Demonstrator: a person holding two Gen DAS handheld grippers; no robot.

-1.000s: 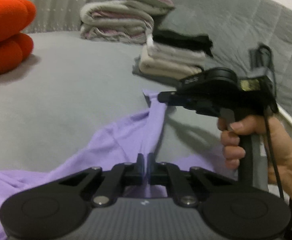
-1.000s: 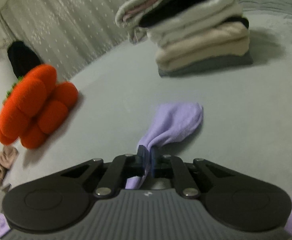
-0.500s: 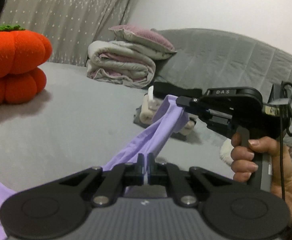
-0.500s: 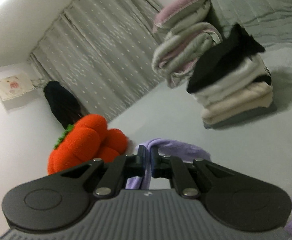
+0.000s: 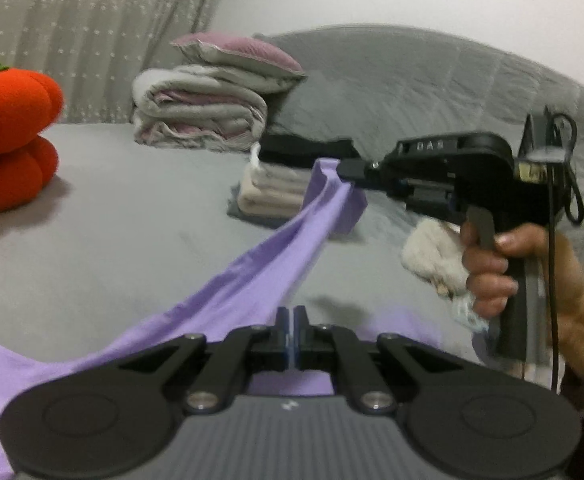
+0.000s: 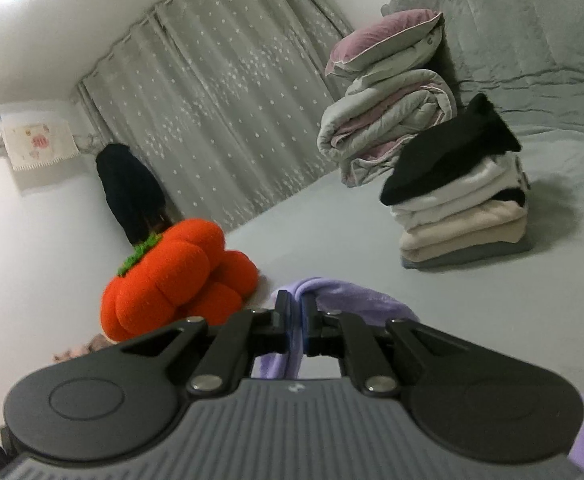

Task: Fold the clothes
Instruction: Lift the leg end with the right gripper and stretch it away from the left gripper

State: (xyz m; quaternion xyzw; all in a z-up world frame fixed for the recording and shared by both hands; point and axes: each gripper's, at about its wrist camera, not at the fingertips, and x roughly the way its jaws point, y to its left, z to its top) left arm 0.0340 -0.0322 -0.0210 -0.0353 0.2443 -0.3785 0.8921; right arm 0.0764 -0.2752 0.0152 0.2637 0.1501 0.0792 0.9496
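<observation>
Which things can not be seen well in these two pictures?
- Purple garment: left wrist view; its lower part is hidden by the left gripper, and the left edge cuts it off.
- Pinkish cloth: right wrist view; half hidden behind the right gripper, too small to identify.
- White cloth: left wrist view; blurred, partly behind the hand.

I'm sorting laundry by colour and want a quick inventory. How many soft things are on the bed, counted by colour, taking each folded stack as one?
Purple: 1, the garment held up by both tools
Orange: 1, the pumpkin plush
Mixed black, white and cream: 1, the clothes stack
Grey and pink: 2, the duvet with the pillow on top
Total: 5
</observation>
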